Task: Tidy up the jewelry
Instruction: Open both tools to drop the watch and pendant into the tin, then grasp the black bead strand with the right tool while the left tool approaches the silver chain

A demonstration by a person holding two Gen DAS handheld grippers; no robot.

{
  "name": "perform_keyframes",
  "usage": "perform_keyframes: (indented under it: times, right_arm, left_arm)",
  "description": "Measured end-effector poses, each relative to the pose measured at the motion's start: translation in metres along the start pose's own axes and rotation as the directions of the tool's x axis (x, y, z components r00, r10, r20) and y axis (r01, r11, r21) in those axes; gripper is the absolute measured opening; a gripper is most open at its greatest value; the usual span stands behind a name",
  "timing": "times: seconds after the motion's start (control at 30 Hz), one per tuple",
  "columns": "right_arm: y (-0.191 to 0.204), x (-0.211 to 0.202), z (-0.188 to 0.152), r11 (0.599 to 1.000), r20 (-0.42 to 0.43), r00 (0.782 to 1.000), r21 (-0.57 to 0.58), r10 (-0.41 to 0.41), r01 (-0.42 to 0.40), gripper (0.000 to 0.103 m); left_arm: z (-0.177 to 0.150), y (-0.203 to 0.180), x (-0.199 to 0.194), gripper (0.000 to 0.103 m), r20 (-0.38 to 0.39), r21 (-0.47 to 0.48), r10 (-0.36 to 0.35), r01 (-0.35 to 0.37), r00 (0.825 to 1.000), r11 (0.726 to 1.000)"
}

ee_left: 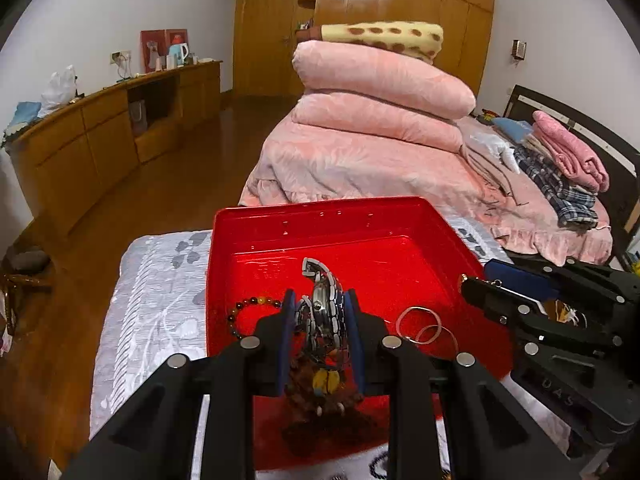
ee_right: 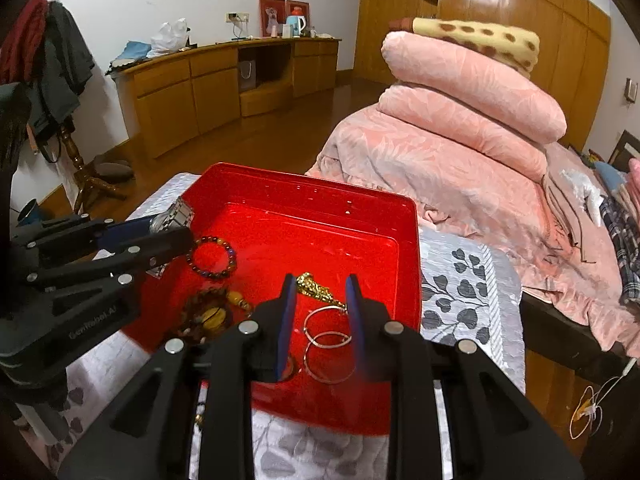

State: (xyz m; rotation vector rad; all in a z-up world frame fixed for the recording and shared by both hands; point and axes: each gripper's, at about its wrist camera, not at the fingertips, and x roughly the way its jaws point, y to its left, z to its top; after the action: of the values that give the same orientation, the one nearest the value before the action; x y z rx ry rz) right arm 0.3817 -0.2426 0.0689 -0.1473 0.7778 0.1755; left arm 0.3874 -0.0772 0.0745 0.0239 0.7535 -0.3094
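Note:
A red tray (ee_left: 400, 220) (ee_right: 320, 188) sits on a grey floral cloth. My left gripper (ee_left: 319, 300) is shut on a silver metal watch (ee_left: 324, 312), held over the tray; the watch also shows in the right wrist view (ee_right: 176, 212). My right gripper (ee_right: 321, 284) is open over the tray's right side, above a gold chain piece (ee_right: 314, 288) and silver hoop rings (ee_right: 328, 344) (ee_left: 420, 326). A beaded bracelet (ee_right: 212, 258) (ee_left: 248, 308) and a brown tasselled pendant (ee_right: 210, 316) (ee_left: 326, 392) lie in the tray.
The cloth-covered table (ee_right: 468, 280) stands by a bed piled with pink quilts (ee_left: 380, 92). A wooden sideboard (ee_right: 208, 84) lines the far wall. A coat stand (ee_right: 76, 152) is at the left. The right gripper's body (ee_left: 560, 320) lies right of the tray.

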Motion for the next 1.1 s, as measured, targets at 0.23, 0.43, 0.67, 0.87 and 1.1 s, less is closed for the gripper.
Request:
perform_keyframes:
  times: [0.23,0.43,0.67,0.87,1.1]
  right_arm:
    - [-0.013,0.02,0.002,0.997,-0.016,1.0,0.074,-0.016,0.017,0.054]
    - [-0.014,0.006,-0.004,0.996,0.008,0.999,0.075,-0.042,0.041,0.061]
    - [-0.022,-0.03,-0.027,0.993,0.048,0.997,0.107,-0.064,0.059,0.089]
    - [-0.015,-0.052,-0.063,0.991,0.035,0.999,0.126,-0.042,0.037,0.094]
    - [0.008,-0.051,-0.105,0.991,-0.022,1.0,0.131,-0.002,0.005,0.096]
  left_arm:
    - [0.0,0.007,0.023,0.039,-0.06,-0.018,0.018,-0.019,0.998,1.0]
    - [0.0,0.008,-0.002,0.063,0.002,-0.02,0.025,-0.025,1.0,0.999]
    - [-0.013,0.018,-0.044,0.085,0.062,-0.047,0.03,-0.027,0.998,0.999]
    - [-0.046,0.024,-0.076,0.095,0.088,-0.068,0.073,-0.067,0.993,0.995]
    - [-0.088,0.024,-0.079,0.095,0.02,-0.082,0.078,-0.076,0.997,0.994]
